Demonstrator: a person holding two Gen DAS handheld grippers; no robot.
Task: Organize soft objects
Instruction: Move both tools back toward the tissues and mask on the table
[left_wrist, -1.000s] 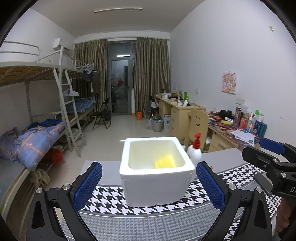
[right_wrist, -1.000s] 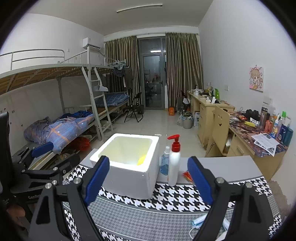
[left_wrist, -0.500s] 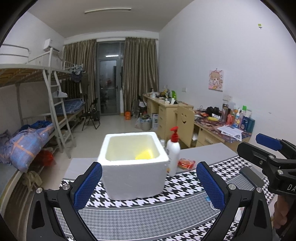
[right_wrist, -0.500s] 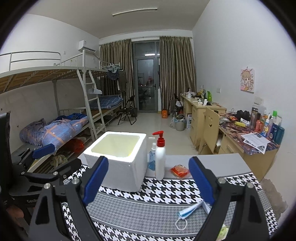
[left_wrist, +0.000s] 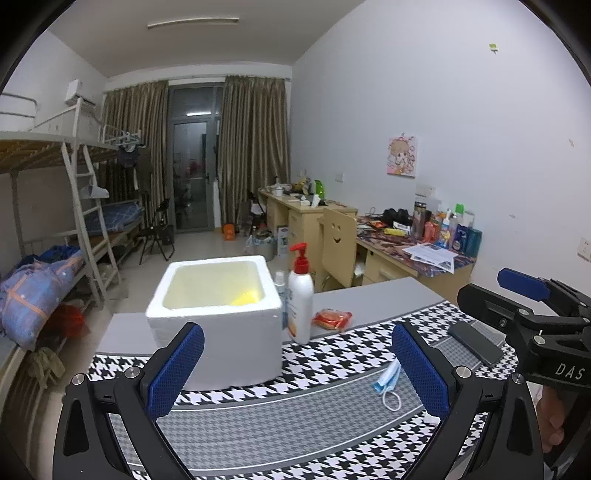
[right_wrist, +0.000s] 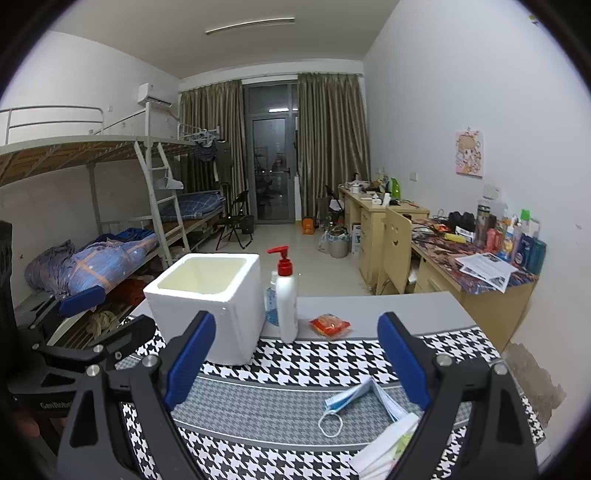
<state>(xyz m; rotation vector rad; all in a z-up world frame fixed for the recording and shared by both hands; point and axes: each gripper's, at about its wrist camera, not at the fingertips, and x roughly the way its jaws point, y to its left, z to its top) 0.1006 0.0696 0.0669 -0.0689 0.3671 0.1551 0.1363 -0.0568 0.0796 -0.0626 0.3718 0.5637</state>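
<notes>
Your left gripper (left_wrist: 297, 363) hangs above the houndstooth cloth (left_wrist: 332, 362) with its jaws wide apart and nothing between them. Your right gripper (right_wrist: 297, 356) is spread just as wide, also empty. The blue face mask (right_wrist: 354, 400) lies flat on the cloth at about 5 o'clock in the right wrist view, just inside the right finger. The white foam box (left_wrist: 218, 317) stands at 11 o'clock with a yellow soft item (left_wrist: 245, 296) inside. The pump bottle (left_wrist: 300, 295) stands just beside the box, and an orange packet (left_wrist: 331, 318) lies near the bottle.
</notes>
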